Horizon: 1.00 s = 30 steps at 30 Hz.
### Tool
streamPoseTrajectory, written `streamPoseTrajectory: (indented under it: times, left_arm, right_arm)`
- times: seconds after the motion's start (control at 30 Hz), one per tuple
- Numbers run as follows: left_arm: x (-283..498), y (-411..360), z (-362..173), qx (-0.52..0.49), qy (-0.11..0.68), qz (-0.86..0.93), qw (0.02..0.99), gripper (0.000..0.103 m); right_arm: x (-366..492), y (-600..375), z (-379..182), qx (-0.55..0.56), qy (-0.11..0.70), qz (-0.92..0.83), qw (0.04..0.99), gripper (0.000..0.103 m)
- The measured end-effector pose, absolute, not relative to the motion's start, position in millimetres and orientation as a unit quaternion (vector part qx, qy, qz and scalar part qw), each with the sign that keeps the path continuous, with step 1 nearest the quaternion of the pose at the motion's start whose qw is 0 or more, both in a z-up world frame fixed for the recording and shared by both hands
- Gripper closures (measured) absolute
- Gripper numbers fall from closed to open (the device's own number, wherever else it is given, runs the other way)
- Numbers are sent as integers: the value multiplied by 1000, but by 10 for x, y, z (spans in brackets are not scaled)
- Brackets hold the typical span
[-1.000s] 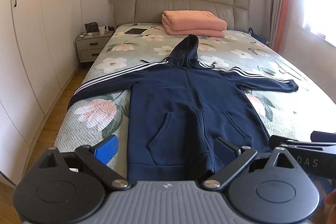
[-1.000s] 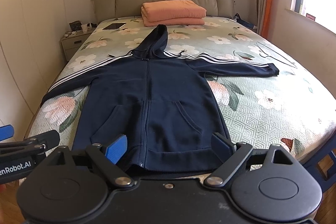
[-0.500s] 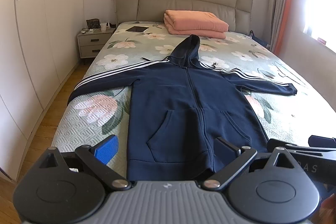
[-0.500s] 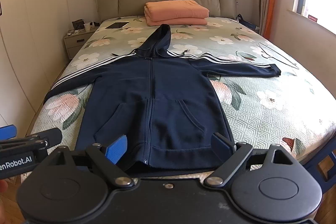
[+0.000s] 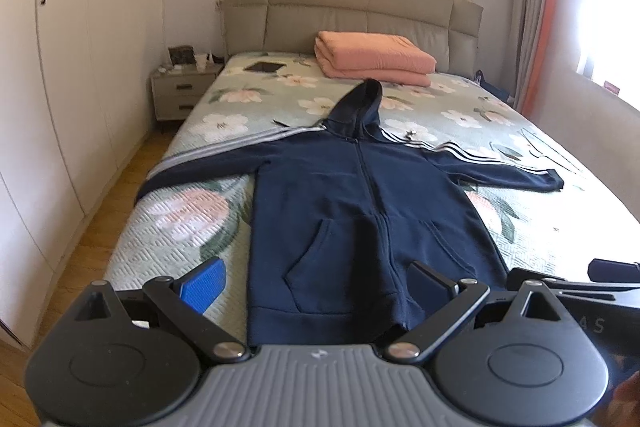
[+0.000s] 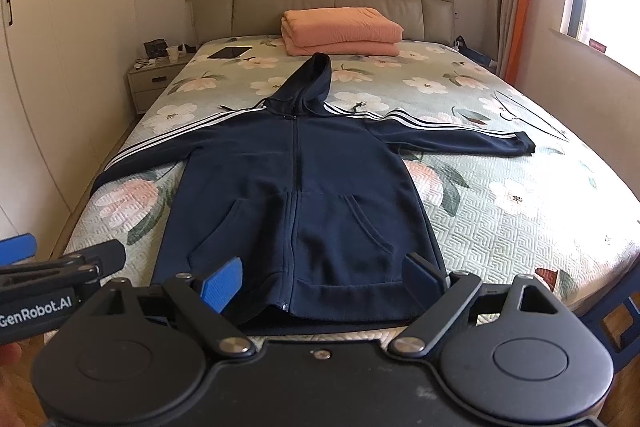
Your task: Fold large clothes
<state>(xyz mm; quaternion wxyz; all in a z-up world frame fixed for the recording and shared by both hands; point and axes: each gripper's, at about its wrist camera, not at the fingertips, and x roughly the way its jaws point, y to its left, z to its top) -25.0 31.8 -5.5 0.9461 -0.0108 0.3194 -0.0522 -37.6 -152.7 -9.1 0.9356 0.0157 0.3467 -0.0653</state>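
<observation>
A navy zip hoodie (image 5: 360, 203) with white sleeve stripes lies flat, front up, on the floral bed, with both sleeves spread out and the hood pointing at the headboard. It also shows in the right wrist view (image 6: 296, 187). My left gripper (image 5: 314, 281) is open and empty, held just off the foot of the bed over the hoodie's hem. My right gripper (image 6: 322, 277) is open and empty, also at the hem. Each gripper shows at the edge of the other's view.
A folded pink blanket (image 6: 340, 31) and a tablet (image 6: 230, 52) lie near the headboard. The bed (image 6: 540, 219) has a nightstand (image 6: 154, 81) and wardrobes (image 5: 72, 67) on its left, a curtain and window on its right. A thin wire hanger (image 6: 532, 115) lies on the bed's right side.
Both grippers have drawn back a little and tilted up, so the hoodie sits lower and farther in both views. Both stay open.
</observation>
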Motion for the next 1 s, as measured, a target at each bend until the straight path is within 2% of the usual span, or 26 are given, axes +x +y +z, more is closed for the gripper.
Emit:
streamPoseTrajectory:
  times: [0.33, 0.57, 0.73, 1.0]
  left_arm:
    - [-312, 366, -17, -16, 307, -57, 950, 4]
    - [98, 258, -230, -6, 330, -56, 942, 4]
    - [789, 25, -657, 8, 366, -58, 929, 5]
    - [2479, -557, -1314, 13, 341, -77, 937, 7]
  right_arm:
    - [-433, -1540, -75, 13, 337, -69, 939, 0]
    - [29, -1710, -357, 12, 365, -81, 927, 0]
    - [779, -2070, -900, 24, 396, -99, 912, 0]
    - [2286, -3395, -1685, 110, 336, -161, 921, 1]
